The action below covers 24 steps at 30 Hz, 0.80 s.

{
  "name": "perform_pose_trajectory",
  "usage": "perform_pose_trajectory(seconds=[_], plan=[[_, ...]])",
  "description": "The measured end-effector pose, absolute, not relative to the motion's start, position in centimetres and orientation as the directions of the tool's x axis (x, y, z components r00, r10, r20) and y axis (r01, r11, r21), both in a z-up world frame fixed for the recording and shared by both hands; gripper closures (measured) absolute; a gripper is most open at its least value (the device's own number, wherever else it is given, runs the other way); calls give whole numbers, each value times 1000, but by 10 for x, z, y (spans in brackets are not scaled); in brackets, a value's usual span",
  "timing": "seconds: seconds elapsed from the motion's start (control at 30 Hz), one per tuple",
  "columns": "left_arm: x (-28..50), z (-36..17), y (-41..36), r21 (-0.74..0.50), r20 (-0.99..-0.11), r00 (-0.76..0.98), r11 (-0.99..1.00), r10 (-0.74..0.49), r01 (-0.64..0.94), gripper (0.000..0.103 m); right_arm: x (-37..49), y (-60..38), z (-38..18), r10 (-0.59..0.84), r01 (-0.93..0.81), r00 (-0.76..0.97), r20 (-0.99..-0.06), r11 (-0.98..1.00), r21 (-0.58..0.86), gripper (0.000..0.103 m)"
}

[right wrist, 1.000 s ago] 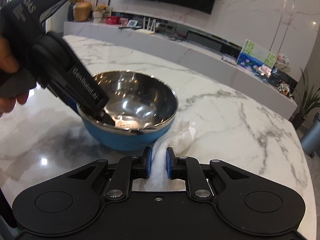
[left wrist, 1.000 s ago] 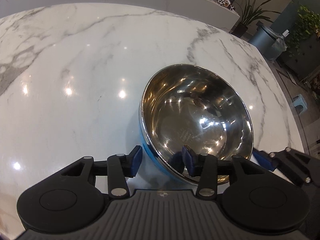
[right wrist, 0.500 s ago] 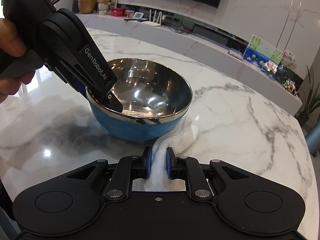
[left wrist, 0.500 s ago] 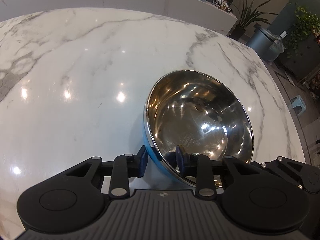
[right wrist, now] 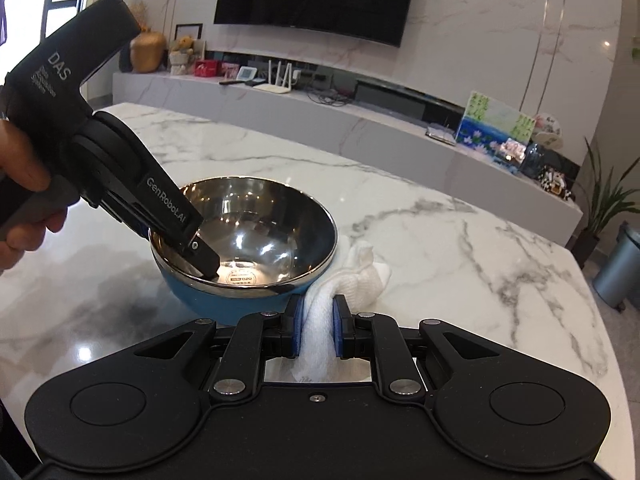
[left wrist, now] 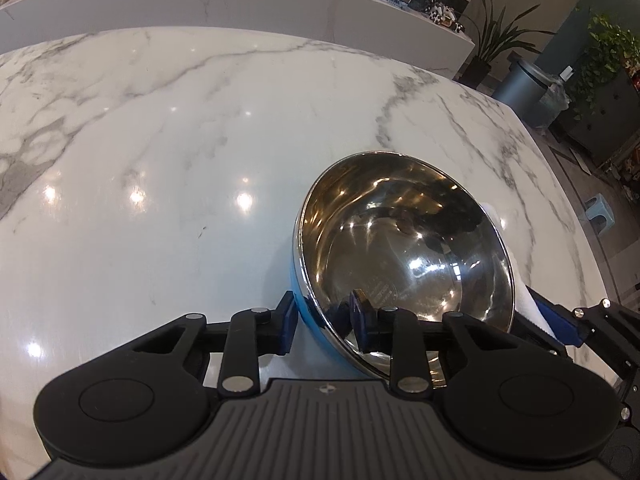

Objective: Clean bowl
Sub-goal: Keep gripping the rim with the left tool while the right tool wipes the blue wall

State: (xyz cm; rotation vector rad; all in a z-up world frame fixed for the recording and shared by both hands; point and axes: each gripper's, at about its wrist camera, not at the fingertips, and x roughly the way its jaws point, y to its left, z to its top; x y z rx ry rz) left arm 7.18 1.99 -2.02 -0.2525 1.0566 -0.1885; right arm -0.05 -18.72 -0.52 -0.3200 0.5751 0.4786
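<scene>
Steel-lined blue bowl [right wrist: 244,240] sits on the marble surface [left wrist: 160,160], tipped slightly, mouth up; inside only reflections and a base label. Left claw [left wrist: 322,320] clamps its near rim, one pad inside, one outside. Right claw [right wrist: 316,326] is pinched on a white cloth [right wrist: 352,276] beside the bowl, its far end partly hidden.

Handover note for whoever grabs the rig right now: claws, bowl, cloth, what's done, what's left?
Left claw: clamped on the near rim of the steel bowl, one pad outside on the blue wall, one inside.
Right claw: shut on the white cloth.
Bowl stands on the marble table; the cloth's free end lies on the table beside it.
Done: bowl steadied, cloth in hand.
Left: wipe the bowl's inside; cloth is not yet in it.
</scene>
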Motion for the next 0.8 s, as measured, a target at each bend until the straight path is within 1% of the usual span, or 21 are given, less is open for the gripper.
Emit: perform_pose_trajectory(seconds=[0.13,0.2,0.3,0.63,0.8], plan=[[71,-20,19,-296,-837,474,955,-273,27,76,-3,-184,-7,341,-525,724,-600,836,-159,90],[70,-20,18,-295,-843,464,955,-272,23,69,-3,-184,-7,342,-528,720,-605,834,-158,90],[67,-20,19,-304,-849,451,953,-276,11,64,-4,-183,-7,344,-534,712,-612,831,-155,90],[65,-21,23,-315,-863,420,949,-282,-10,63,-9,-169,-14,382,-608,648,-659,780,-145,90],[66,-20,23,-307,-861,424,952,-279,2,67,-7,-168,-17,381,-618,637,-670,772,-149,90]])
